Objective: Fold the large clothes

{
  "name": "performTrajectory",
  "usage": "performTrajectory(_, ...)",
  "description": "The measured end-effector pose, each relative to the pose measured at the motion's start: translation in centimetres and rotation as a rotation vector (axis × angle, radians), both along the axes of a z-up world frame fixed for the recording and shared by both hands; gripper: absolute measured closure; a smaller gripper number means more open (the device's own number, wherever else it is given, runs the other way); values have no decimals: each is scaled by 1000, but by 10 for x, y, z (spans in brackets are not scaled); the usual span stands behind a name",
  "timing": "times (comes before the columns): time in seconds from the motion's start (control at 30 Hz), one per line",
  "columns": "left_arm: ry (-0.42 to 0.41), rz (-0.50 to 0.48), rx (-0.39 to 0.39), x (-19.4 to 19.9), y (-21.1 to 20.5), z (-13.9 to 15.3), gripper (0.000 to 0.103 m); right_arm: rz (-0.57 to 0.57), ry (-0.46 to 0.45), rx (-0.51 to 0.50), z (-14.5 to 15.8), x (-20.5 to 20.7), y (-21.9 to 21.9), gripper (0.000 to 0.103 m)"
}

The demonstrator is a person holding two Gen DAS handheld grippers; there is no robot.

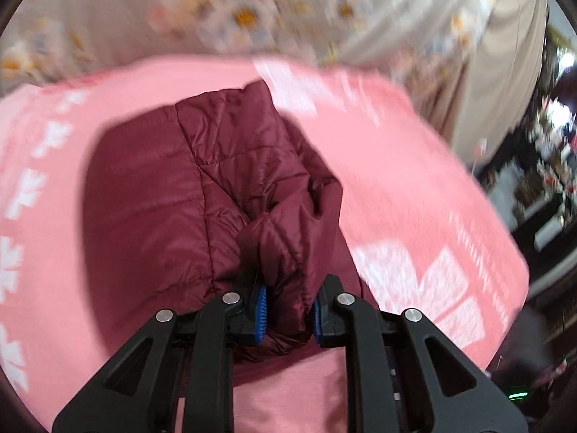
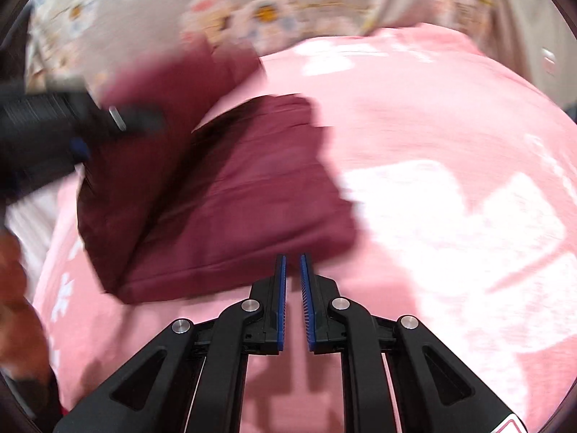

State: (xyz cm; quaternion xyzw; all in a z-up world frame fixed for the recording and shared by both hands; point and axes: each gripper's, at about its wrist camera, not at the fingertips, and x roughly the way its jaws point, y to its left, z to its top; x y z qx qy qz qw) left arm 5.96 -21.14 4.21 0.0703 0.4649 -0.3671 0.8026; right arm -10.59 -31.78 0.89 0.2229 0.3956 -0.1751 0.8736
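Observation:
A maroon quilted jacket (image 1: 173,187) lies bunched on a pink blanket (image 1: 414,187) with white patterns. My left gripper (image 1: 288,310) is shut on a thick fold of the jacket, lifted between its blue pads. In the right wrist view the jacket (image 2: 234,195) lies partly folded ahead. My right gripper (image 2: 293,288) hovers just in front of the jacket's near edge, its blue pads nearly together with a narrow gap and nothing between them. The left gripper (image 2: 77,128) shows blurred at the left, at the jacket's far corner.
A beige floral bedspread (image 1: 234,11) lies beyond the blanket and shows in the right wrist view (image 2: 230,7) too. The bed's edge drops off at the right, with dark furniture (image 1: 541,187) beyond. White patterns (image 2: 450,209) cover the blanket's right side.

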Motion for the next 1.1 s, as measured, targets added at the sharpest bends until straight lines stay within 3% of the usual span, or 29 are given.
performTrajectory(0.07, 32, -16, 54, -4, -21, -29, 84, -26, 2, 3, 0, -5, -9, 90)
performTrajectory(0.13, 15, -17, 67, -11, -27, -38, 81, -42, -2, 5, 2, -9, -17, 90)
performTrajectory(0.2, 62, -41, 6, -14, -19, -26, 54, -42, -18, -3, 10, -6, -22, 90)
performTrajectory(0.27, 93, -43, -94, -11, -2, 0, 42, -38, -52, -11, 25, 3, -33, 89)
performTrajectory(0.3, 76, -34, -144, -10, 10, 16, 36, -36, -90, 1, 37, 10, -38, 84)
performTrajectory(0.37, 9, 0, -221, -6, 35, 47, 24, -37, -154, 28, 55, 25, -50, 62)
performTrajectory(0.4, -43, 42, -238, -1, 49, 63, 18, -37, -187, 43, 64, 33, -54, 46)
performTrajectory(0.53, -179, 246, -167, 33, 86, 91, 17, -4, -261, 153, 93, 98, -69, 37)
performTrajectory(0.67, -180, 425, -84, 85, 115, 86, 18, -26, -200, 259, 86, 160, -84, 37)
performTrajectory(0.8, -189, 480, -1, 114, 119, 82, 18, -38, -72, 285, 71, 204, -87, 37)
performTrajectory(0.9, -172, 474, 52, 127, 112, 69, 17, -16, 56, 374, 45, 229, -86, 37)
performTrajectory(0.97, -146, 459, 70, 131, 103, 61, 18, 4, 138, 372, 31, 241, -81, 37)
performTrajectory(1.0, -128, 446, 77, 133, 97, 56, 17, 10, 167, 360, 25, 245, -80, 40)
performTrajectory(1.1, -105, 412, 89, 135, 81, 45, 18, 43, 135, 399, 21, 243, -81, 95)
